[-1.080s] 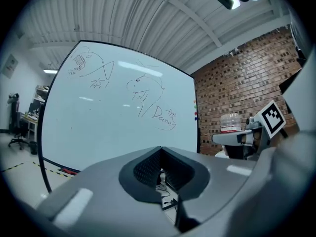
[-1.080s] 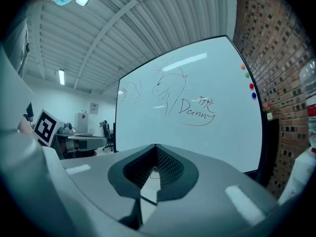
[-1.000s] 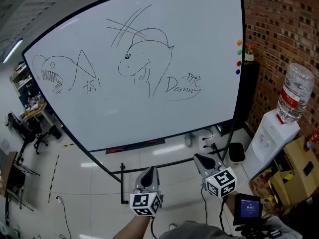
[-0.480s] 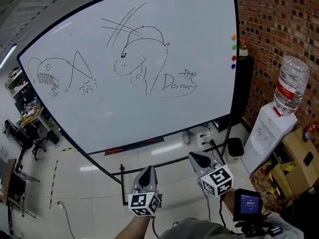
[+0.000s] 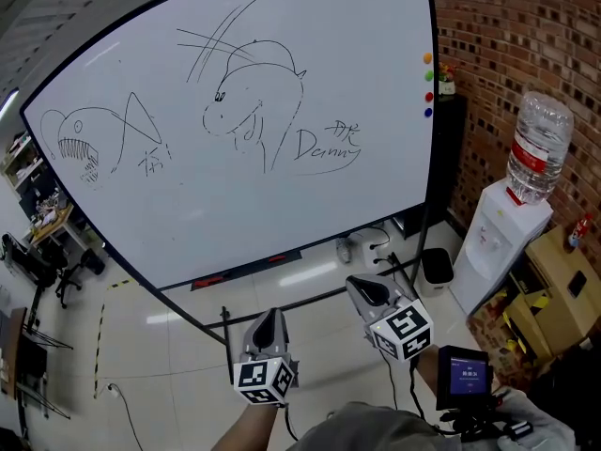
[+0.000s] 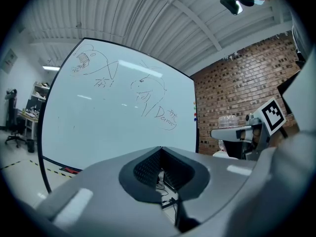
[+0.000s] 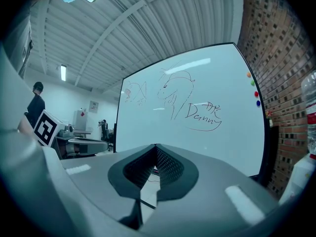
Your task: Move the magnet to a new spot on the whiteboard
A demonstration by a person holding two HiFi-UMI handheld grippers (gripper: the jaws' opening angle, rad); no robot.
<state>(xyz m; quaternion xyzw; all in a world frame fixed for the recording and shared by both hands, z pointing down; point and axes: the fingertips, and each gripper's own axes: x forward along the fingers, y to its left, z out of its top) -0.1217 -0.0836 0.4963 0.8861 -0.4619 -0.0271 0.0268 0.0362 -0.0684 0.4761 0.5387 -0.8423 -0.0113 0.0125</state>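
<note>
Holds the left gripper (image 5: 268, 318) at 6 o'clock in the head view, with jaws pressed together and gripping nothing. Holds the right gripper (image 5: 361, 286) just beside it toward 5 o'clock, likewise closed tight and empty. Points both toward the whiteboard (image 5: 282, 214), well apart from it and touching nothing. Finds four magnets (image 5: 429, 96) in a column at the board's 3 o'clock edge: orange on top, then green, red, and blue at the bottom. Cannot tell which one counts as the task's own.
</note>
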